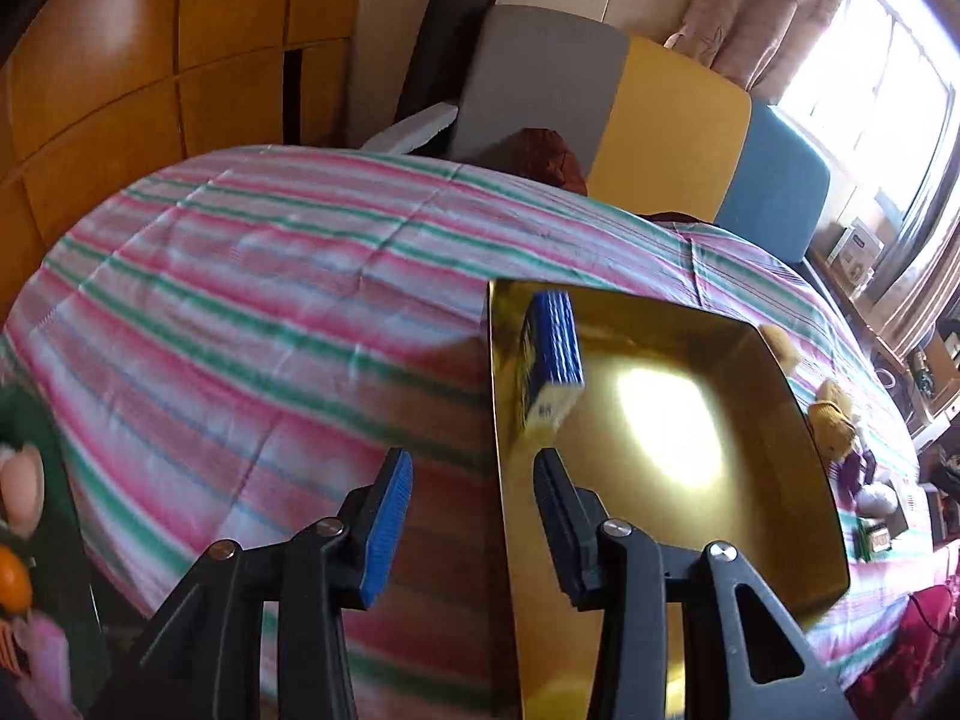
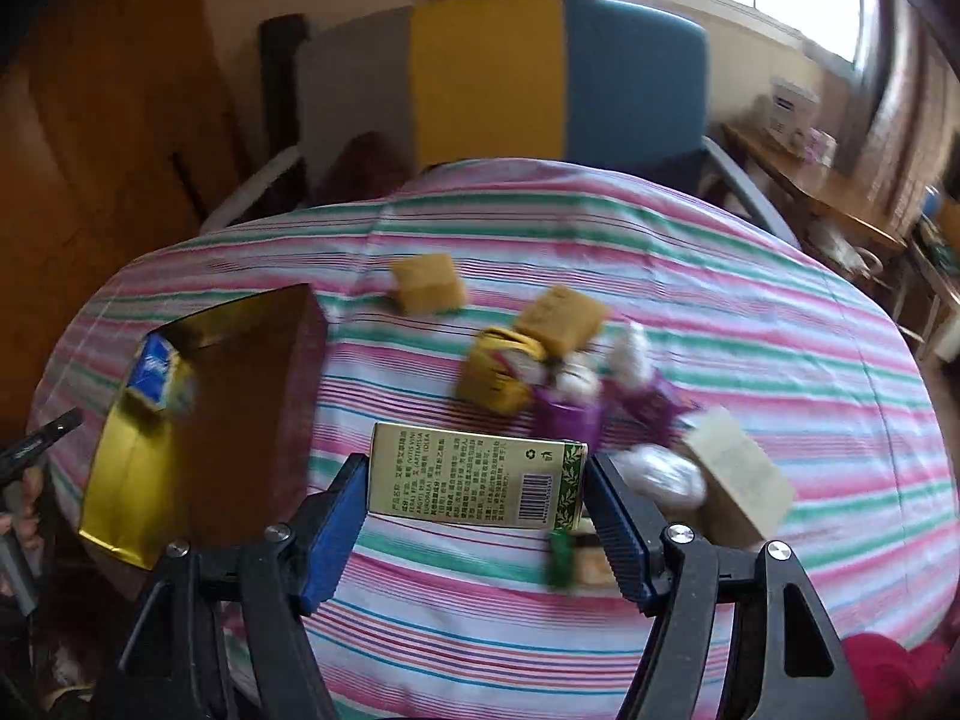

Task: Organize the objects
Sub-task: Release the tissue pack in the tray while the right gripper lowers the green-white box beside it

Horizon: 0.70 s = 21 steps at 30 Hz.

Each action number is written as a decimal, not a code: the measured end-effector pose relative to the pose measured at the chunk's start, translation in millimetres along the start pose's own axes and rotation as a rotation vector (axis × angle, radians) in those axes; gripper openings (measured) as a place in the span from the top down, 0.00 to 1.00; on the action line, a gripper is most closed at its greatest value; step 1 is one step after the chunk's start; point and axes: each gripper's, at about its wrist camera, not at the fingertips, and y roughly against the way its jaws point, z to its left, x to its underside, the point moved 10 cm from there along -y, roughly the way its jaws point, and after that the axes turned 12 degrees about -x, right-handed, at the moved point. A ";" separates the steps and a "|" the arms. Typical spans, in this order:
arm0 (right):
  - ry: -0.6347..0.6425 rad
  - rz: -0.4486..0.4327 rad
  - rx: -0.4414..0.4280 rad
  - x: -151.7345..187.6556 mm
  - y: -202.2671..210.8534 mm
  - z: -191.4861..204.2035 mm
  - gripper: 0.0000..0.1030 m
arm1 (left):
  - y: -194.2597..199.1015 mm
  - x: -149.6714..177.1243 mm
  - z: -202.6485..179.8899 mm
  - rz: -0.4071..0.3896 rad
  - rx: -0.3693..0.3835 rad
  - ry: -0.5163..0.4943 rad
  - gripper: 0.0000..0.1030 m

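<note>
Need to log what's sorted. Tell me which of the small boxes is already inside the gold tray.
The blue box, leaning against the gold tray's wall. The green-and-gold box is clamped in the right tool; the tan ones lie on the bedspread.

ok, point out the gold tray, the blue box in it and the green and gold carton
gold tray [image 1: 798, 480]: left wrist view, bare right inner wall.
blue box [image 1: 555, 348]: left wrist view, ribbed blue face.
green and gold carton [image 2: 474, 477]: right wrist view, printed face.

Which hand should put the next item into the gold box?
Right. The right gripper is already shut on the green-and-gold carton, with the gold box close beside it. The left gripper is open and empty at the box's edge.
</note>
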 end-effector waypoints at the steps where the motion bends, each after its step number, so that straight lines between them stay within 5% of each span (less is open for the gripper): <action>1: 0.035 0.014 -0.045 -5.3 -12.0 25.8 0.30 | 3.1 4.9 0.2 0.002 0.006 0.005 0.59; 10: 0.256 0.243 -0.243 0.0 -139.0 200.1 0.30 | 16.1 27.8 10.8 0.009 0.022 0.027 0.59; 21: 0.203 0.343 -0.255 -11.2 -249.1 271.9 0.28 | 6.2 34.6 22.7 0.040 0.028 0.073 0.59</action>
